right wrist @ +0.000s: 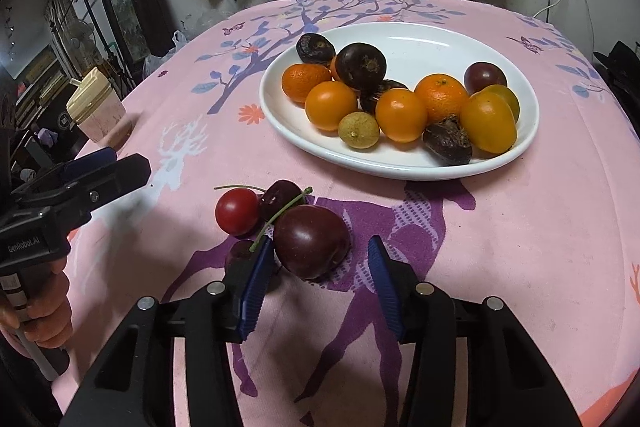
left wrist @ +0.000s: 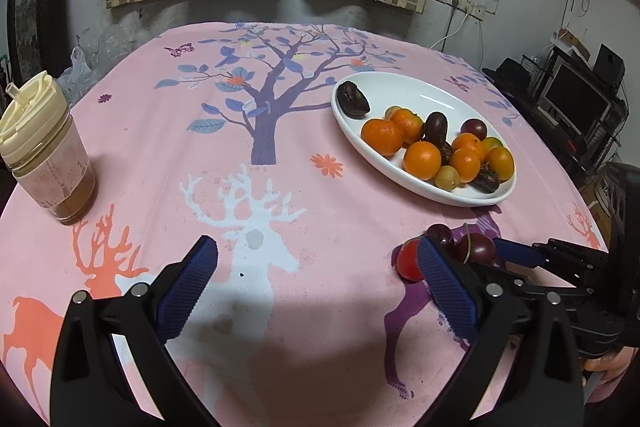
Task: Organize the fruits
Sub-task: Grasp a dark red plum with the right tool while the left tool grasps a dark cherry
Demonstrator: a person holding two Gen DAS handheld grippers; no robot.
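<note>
Right wrist view is showing the right tool (right wrist: 316,275) spread open around a dark plum (right wrist: 311,241) lying on the pink-clothed bench (right wrist: 520,227), beside cherries (right wrist: 256,209). Left tool (left wrist: 316,287) is hovering released, while the white plate (right wrist: 400,163) is holding oranges (right wrist: 400,115).

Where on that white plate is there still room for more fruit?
The far half of the white plate is bare, behind the oranges. Its near half is crowded. On the cloth, the white deer patch between cup and plate is free.
</note>
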